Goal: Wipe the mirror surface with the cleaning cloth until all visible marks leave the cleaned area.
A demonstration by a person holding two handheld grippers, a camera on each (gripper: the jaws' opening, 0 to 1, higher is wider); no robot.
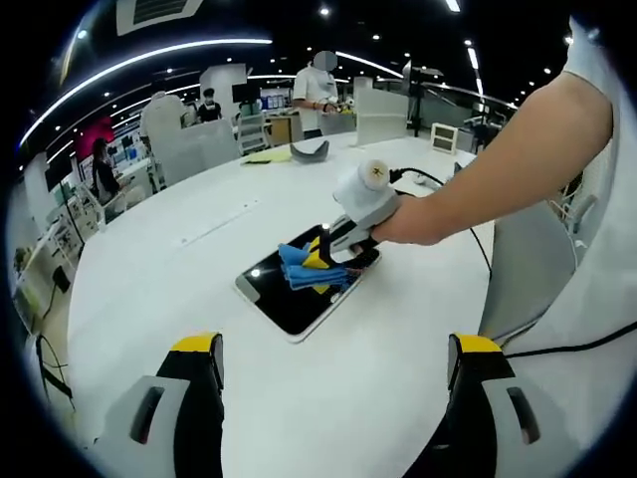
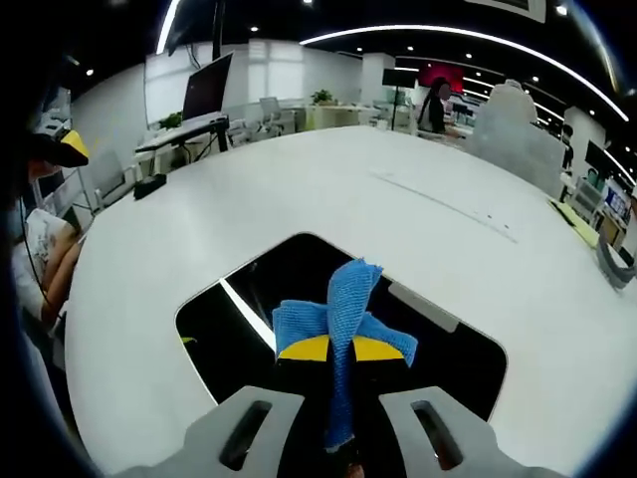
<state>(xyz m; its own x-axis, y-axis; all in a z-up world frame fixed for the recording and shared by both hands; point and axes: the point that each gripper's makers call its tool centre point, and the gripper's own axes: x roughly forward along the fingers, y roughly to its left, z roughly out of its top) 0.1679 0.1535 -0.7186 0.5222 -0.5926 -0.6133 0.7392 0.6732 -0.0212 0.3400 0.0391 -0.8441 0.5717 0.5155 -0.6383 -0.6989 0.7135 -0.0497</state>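
This looks like a large open-plan office or tech showroom: a broad white round table under a black ceiling with curved light strips, desks carrying a monitor, office chairs, a potted plant, and people standing at further tables.

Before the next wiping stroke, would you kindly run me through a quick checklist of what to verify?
1. Right claw shut on the blue cloth: ok.
2. Cloth lying on the mirror: ok.
3. Mirror flat on the white table, fully on it: ok.
4. Left claw open and off the mirror: ok.
5. Marks remaining on the glass: cannot tell.
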